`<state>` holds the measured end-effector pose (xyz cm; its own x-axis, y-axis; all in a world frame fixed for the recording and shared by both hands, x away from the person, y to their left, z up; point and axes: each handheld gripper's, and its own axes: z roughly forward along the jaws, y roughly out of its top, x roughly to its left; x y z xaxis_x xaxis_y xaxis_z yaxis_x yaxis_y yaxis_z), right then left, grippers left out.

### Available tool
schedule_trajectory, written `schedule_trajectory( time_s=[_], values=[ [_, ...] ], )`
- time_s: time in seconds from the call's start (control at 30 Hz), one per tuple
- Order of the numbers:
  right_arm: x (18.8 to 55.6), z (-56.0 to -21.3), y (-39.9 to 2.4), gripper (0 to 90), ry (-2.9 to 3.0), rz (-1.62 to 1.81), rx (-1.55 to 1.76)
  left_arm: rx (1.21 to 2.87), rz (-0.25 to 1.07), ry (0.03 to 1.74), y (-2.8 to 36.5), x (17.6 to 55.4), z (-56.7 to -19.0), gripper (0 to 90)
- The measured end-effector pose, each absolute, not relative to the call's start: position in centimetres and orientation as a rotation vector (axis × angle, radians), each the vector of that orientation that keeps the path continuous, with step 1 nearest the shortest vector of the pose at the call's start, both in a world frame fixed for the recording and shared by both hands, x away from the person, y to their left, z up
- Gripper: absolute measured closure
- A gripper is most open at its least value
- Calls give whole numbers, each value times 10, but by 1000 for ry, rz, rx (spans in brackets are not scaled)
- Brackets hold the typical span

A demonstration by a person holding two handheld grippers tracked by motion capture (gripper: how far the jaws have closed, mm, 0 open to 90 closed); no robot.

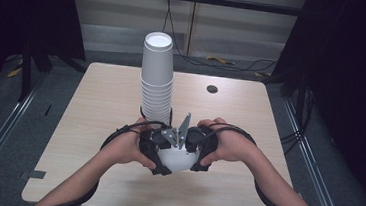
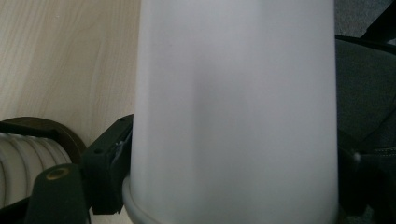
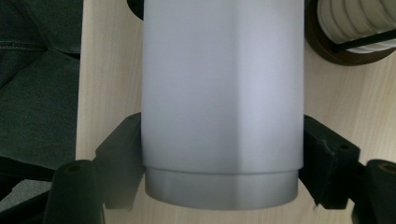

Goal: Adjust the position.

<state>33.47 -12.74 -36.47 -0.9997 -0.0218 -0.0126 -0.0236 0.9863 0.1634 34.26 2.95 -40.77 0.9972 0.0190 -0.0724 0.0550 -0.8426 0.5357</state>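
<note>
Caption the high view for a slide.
Both tools, left tool and right tool, clamp a white paper cup before the tall cup stack.

Lab: black curtains (image 1: 23, 9), bare test table (image 1: 95, 105)

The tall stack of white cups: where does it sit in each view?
High view: tall stack of white cups stands upright at table centre, beyond both hands.
Left gripper view: its ribbed rims at lower left edge.
Right gripper view: rims at upper right corner.
Shared landmark: the held white cup.
</note>
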Motion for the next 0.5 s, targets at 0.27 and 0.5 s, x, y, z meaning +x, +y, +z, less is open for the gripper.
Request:
schedule_trajectory(
  time_s=[0.27, 0.5],
  values=[
    [335, -370, -129, 260, 3121, 287, -9, 2589, -90, 49, 29, 342, -407, 185],
    [335, -373, -132, 276, 3123, 317, 20, 2583, -115, 41, 31, 343, -406, 183]
  ],
)
